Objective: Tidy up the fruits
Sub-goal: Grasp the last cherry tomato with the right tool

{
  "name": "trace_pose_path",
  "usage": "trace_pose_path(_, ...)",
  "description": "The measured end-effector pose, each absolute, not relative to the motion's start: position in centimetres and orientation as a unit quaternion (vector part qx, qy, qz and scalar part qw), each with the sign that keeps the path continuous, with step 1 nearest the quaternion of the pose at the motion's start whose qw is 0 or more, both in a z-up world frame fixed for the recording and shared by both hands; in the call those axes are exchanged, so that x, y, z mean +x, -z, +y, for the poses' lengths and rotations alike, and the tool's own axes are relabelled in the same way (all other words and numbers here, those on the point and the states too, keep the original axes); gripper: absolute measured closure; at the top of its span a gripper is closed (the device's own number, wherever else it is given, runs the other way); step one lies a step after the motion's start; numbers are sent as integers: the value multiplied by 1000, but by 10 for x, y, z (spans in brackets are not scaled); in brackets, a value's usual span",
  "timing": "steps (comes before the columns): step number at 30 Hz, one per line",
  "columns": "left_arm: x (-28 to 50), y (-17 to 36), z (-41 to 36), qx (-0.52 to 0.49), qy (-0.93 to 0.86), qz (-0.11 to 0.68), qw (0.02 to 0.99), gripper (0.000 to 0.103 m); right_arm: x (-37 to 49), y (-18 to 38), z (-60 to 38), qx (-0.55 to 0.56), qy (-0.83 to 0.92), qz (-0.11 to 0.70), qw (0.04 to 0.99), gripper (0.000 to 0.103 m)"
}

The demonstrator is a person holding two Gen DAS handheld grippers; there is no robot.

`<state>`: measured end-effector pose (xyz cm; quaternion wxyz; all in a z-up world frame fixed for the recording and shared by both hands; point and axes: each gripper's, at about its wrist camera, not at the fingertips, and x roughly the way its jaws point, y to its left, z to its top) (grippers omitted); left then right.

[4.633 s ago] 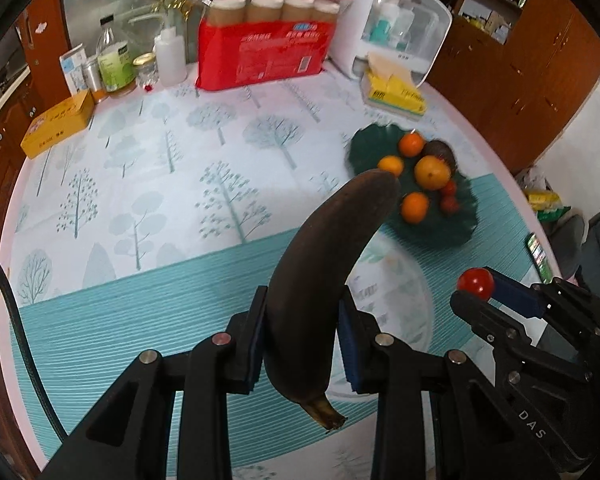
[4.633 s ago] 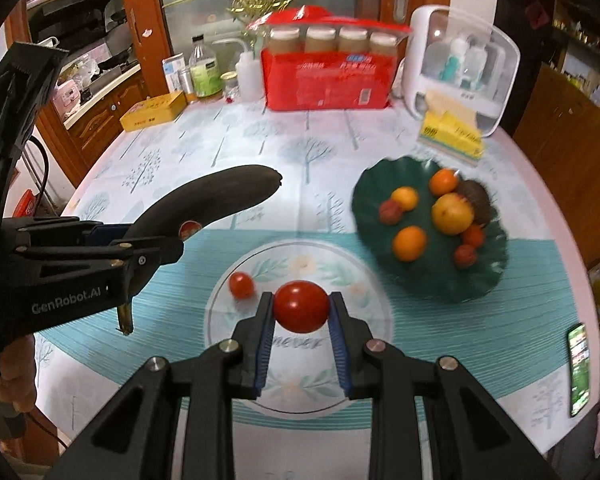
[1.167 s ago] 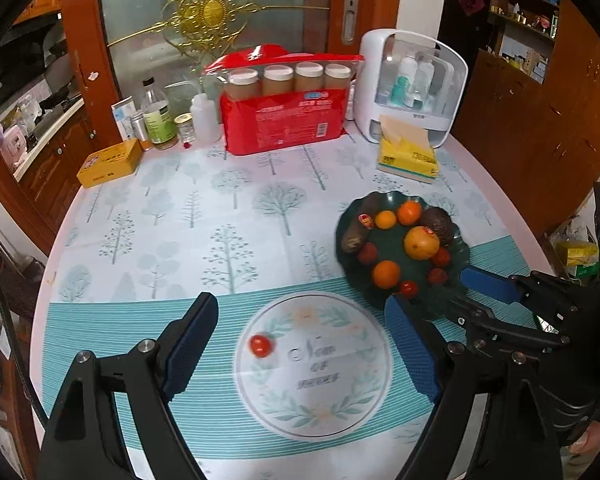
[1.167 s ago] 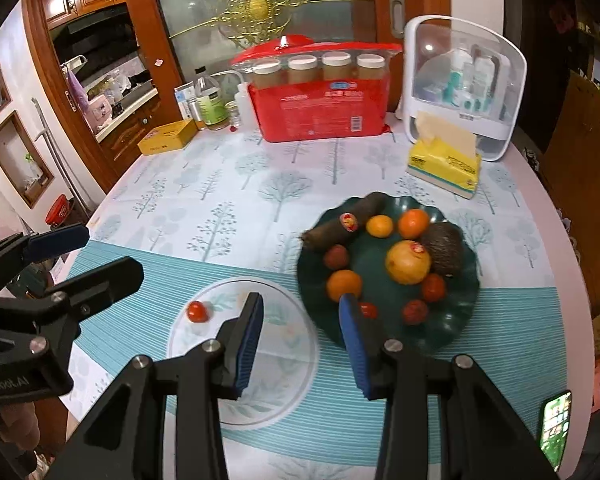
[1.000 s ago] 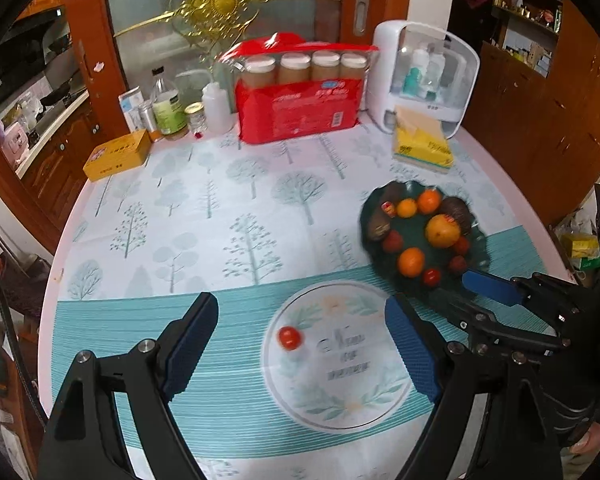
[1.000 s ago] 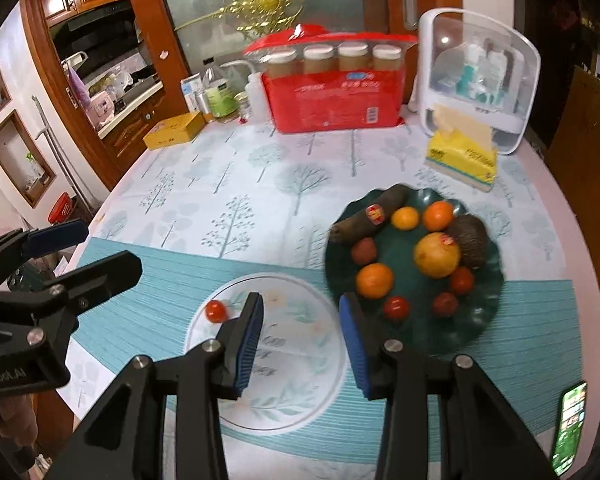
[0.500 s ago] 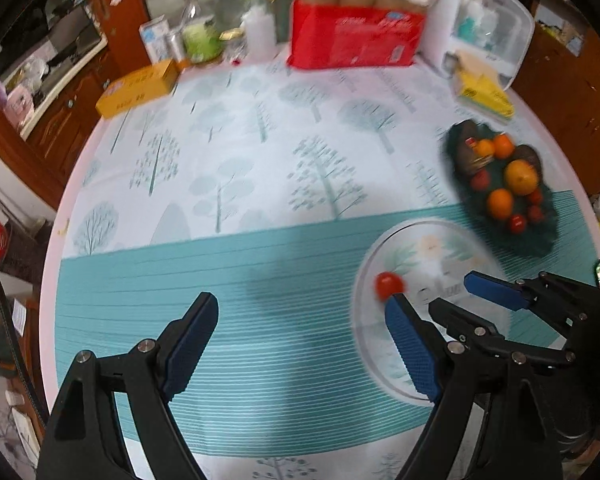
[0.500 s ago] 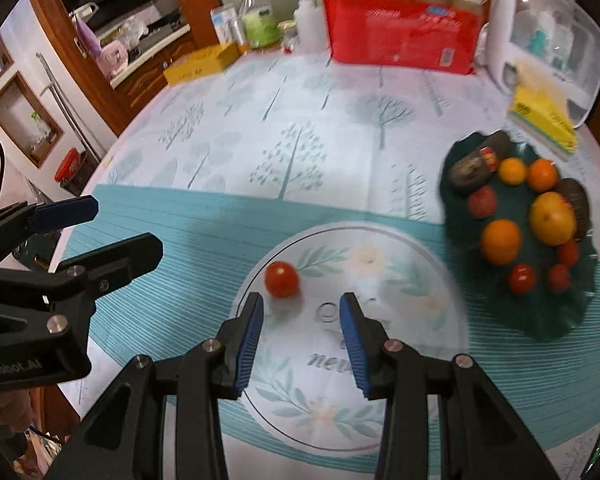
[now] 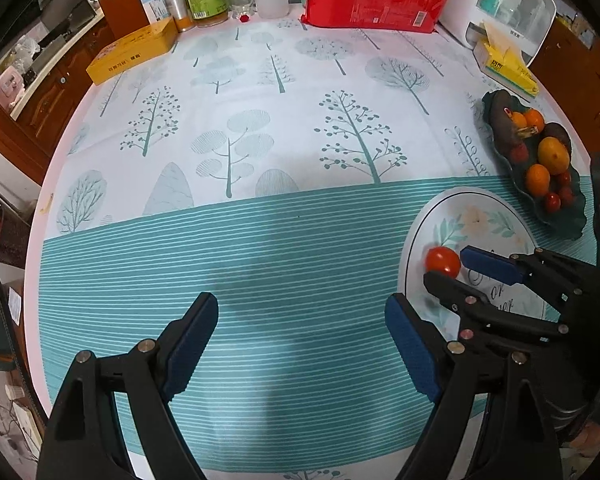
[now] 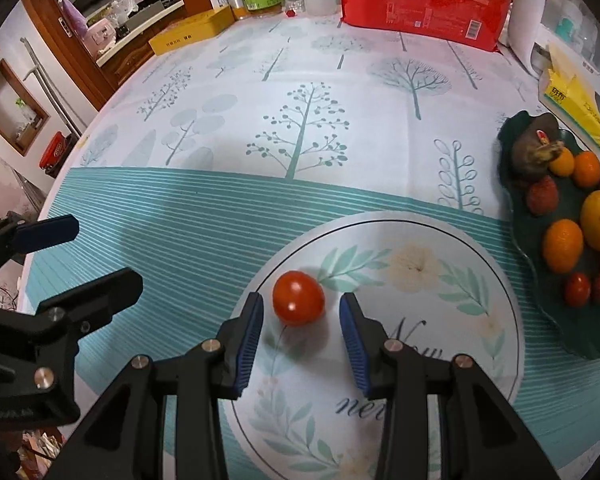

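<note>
Right gripper [image 10: 300,322] low over the round floral print of the tabletop [image 10: 260,92], jaws released and straddling the last loose tomato [image 10: 298,298]; neither pad touches the fruit yet, and the left pad sits nearer to it than the right. Half a second earlier the tomato lay ahead and to the left of the jaws, so the gripper has advanced and shifted across until the fruit stands between the pads. The left gripper [image 9: 300,344] hangs spread wide and empty above the striped cloth, well apart from the tomato, having swung away from the dark green fruit plate [image 10: 580,344]. That plate, at the right edge, now carries the blackened banana [image 10: 534,146], oranges, a larger yellow fruit and several small red fruits; seconds ago the banana and a tomato were in the left and right jaws respectively. Judged state of the task: nearly finished, with one tomato left to move. The next step calls for a gentle closure, since a round, smooth fruit may roll out from between the pads
</note>
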<state>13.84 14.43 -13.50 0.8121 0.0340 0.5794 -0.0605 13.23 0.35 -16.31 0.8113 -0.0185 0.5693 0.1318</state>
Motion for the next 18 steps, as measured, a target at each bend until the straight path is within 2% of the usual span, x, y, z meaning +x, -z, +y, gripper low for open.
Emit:
trace_pose_path(2, 141, 139, 144, 33, 60, 583, 809, 19, 135, 166, 5, -22, -129, 570, 811, 64)
trace_pose_path(5, 145, 144, 143, 30, 61, 589, 805, 19, 137, 170, 6, -26, -129, 570, 811, 72)
trace_pose_path(8, 147, 146, 142, 31, 60, 592, 803, 19, 137, 170, 8, -33, -132, 566, 813, 75)
trace_pose_path(18, 147, 147, 141, 32, 53, 600, 798, 18, 134, 168, 5, -26, -128, 562, 817, 77)
